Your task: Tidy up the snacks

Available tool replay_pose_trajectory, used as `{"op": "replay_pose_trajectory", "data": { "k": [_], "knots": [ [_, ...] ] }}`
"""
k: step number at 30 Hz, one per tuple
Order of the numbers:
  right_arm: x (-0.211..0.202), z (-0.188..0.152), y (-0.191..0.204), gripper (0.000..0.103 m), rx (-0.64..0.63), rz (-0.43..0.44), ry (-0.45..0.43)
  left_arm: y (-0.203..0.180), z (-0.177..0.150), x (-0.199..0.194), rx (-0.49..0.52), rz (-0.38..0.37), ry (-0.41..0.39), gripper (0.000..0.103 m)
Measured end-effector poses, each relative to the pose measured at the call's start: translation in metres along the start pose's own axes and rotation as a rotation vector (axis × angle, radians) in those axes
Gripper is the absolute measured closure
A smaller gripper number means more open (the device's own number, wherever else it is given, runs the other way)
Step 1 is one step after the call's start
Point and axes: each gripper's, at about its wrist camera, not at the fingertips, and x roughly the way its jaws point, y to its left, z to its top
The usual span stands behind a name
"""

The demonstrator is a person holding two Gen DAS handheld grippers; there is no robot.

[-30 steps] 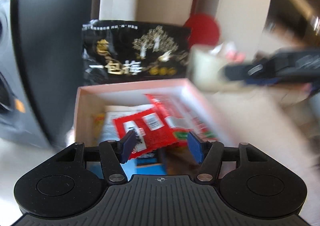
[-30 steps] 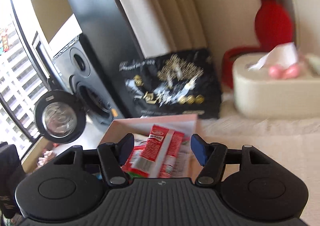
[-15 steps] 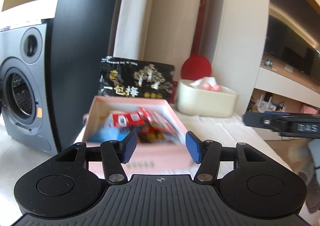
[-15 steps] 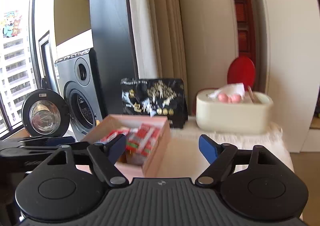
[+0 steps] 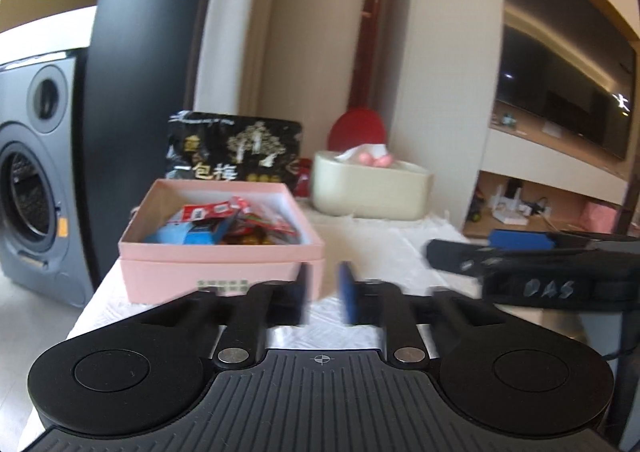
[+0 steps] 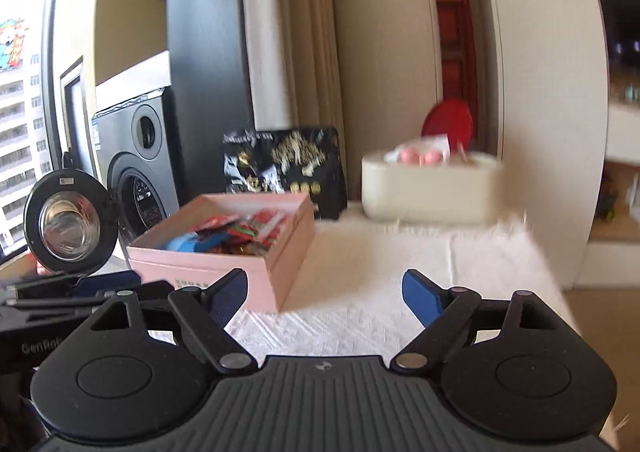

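**Both claws pulled back from a full snack box**

Since a second earlier, both claws had drawn away from the pink box (image 5: 220, 248): then they hung right over its contents, now the box sat ahead of them on the white-covered tabletop (image 6: 380, 292). The left claw (image 5: 323, 292) had just been closing and stood clenched, its blue pads nearly together with nothing between them. The right claw (image 6: 324, 292) had just been opening and stood released, wide and empty.

The snack packets (image 5: 236, 222), red and blue, lay heaped loosely inside the box, some corners rising about level with the rim. A black snack bag (image 5: 236, 150) leaned upright behind the box, and a cream tissue box (image 5: 370, 188) stood beside it to the right.

The likeliest trouble was the heap itself. If another packet went on top, or a lid was pressed down, the raised red wrappers could slide over the rim onto the tabletop. The box also sat near the tabletop's left edge, above the washing machine (image 5: 28, 204); a nudge from the left claw could push it off that edge. The black bag looked only propped, so a bump to the box might topple it. Clenched as it was, the left claw would have to open before it could pick anything up.
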Motion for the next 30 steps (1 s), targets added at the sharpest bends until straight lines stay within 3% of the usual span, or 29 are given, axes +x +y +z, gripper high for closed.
{"op": "replay_pose_trajectory", "data": {
  "k": [2, 8, 13, 30],
  "knots": [
    [-0.005, 0.000, 0.008, 0.018, -0.016, 0.016, -0.001, -0.008, -0.002, -0.008, -0.005, 0.027, -0.007, 0.088],
    [-0.004, -0.004, 0.018, 0.018, 0.006, 0.019, 0.035, -0.033, -0.010, -0.013, 0.100, 0.248, -0.016, 0.089],
    [-0.007, -0.006, 0.020, 0.018, 0.002, -0.005, 0.025, -0.025, -0.007, -0.018, 0.047, 0.194, 0.009, 0.089],
    [-0.006, -0.012, 0.022, 0.018, -0.003, 0.000, 0.056, -0.021, -0.007, -0.018, 0.020, 0.183, 0.040, 0.089]
  ]
}}
